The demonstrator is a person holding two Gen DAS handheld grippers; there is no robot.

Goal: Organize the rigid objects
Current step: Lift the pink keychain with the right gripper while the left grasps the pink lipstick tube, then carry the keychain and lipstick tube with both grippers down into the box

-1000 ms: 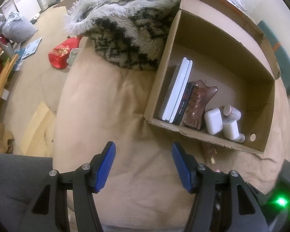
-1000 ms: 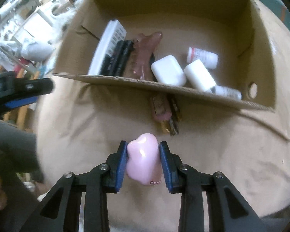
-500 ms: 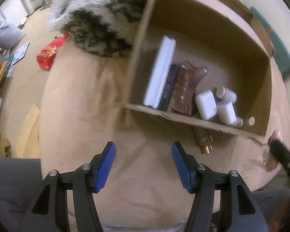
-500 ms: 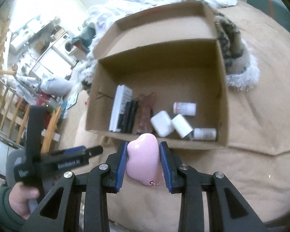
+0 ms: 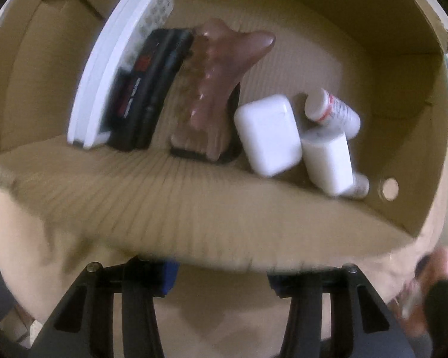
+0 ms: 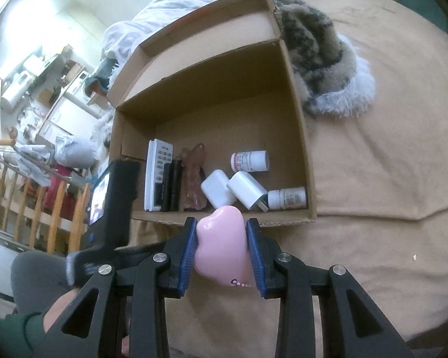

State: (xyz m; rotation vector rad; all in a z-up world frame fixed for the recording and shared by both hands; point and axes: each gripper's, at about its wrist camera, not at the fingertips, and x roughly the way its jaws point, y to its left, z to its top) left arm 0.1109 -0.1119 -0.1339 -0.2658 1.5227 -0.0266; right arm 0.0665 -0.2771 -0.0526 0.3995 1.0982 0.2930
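A cardboard box (image 6: 295, 137) lies on a tan blanket. Inside it are a white remote (image 6: 156, 176), a black case (image 6: 170, 185), a brown hair claw (image 6: 194, 179), a white earbud case (image 6: 218, 189), a white block (image 6: 246, 189) and two pill bottles (image 6: 249, 161). My right gripper (image 6: 221, 247) is shut on a pink heart-shaped object (image 6: 221, 244), just in front of the box's near wall. My left gripper (image 5: 221, 280) is open, its fingertips hidden under the box's near wall (image 5: 194, 208). The left wrist view shows the remote (image 5: 113, 68), hair claw (image 5: 215, 89) and earbud case (image 5: 267, 137) close up.
A furry patterned throw (image 6: 319, 56) lies beside the box's far right corner. White bedding (image 6: 194, 6) is behind the box. A wooden railing (image 6: 30, 203) and room clutter are at the left. The left gripper's body (image 6: 113, 208) stands at the box's near left corner.
My left gripper has moved forward to the box, its fingertips now under the near wall. My right gripper has lifted and drawn back, still holding the pink object.
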